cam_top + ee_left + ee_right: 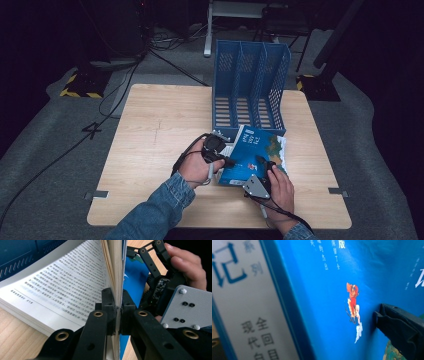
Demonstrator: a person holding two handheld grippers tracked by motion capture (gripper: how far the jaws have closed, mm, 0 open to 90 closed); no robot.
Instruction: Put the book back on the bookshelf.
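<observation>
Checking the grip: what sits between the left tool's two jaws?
The blue cover and a few pages of the book, clamped by the left tool, seen in its own view.

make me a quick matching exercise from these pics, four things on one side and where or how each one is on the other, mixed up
Things:
1. book
2. file rack
3. left gripper
4. table

States:
A. bare pale wood
B. blue cover, held partly open
C. shut on a sheaf of pages and the cover
D. stands upright at the far edge

Pairs: 1-B, 2-D, 3-C, 4-A
</observation>
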